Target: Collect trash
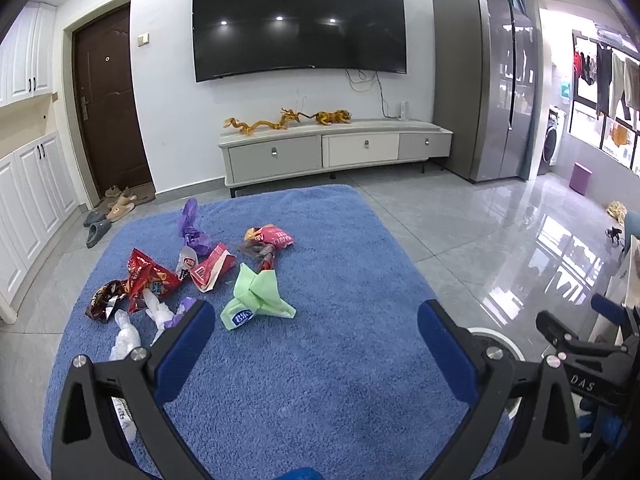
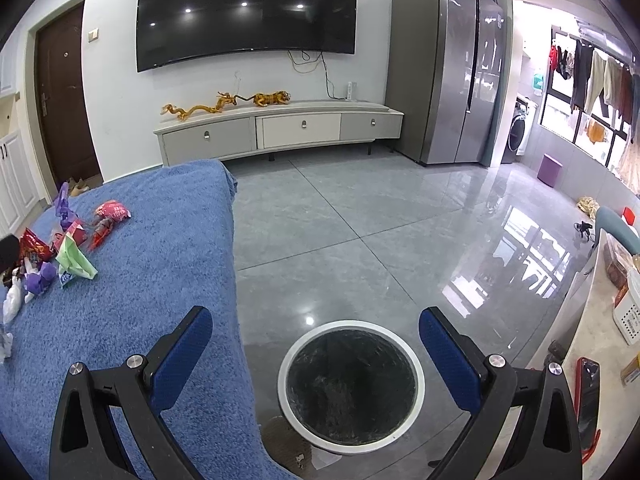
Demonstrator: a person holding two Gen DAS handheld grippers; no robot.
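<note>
Between the spread blue pads of the right gripper (image 2: 316, 334), and just ahead of them, stands a round bin (image 2: 421, 380) with a white rim and a dark liner; nothing can be made out inside it beyond the creased liner. Its fingers stand wide apart and hold nothing. The bin sits on the grey tiled floor (image 2: 360, 220), right against the hanging edge of the blue towel-like cover (image 2: 160, 280) that lies under and beyond this gripper's left finger. The left gripper (image 1: 316, 326) is likewise open and empty, hovering over the blue cover (image 1: 340, 360). The trash lies ahead of its left finger and further off to that side: a green wrapper (image 1: 256, 292) just beyond the finger's tip, white crumpled plastic (image 1: 126, 334) and a purple scrap (image 1: 182, 308) beside the finger, then red snack bags (image 1: 150, 278), a dark brown bag (image 1: 104, 300), a pink-red packet (image 1: 212, 266), another pink packet (image 1: 270, 236) and a purple bag (image 1: 192, 226) further on. To the far side of its right finger, part of the other gripper shows at the edge. Straight ahead in both views are a wall-mounted television (image 1: 298, 24), a low white cabinet (image 1: 336, 150) carrying golden figurines (image 1: 288, 120), a tall grey refrigerator (image 1: 484, 84) and a brown door (image 1: 108, 100) with slippers (image 1: 108, 212) on the floor before it.
</note>
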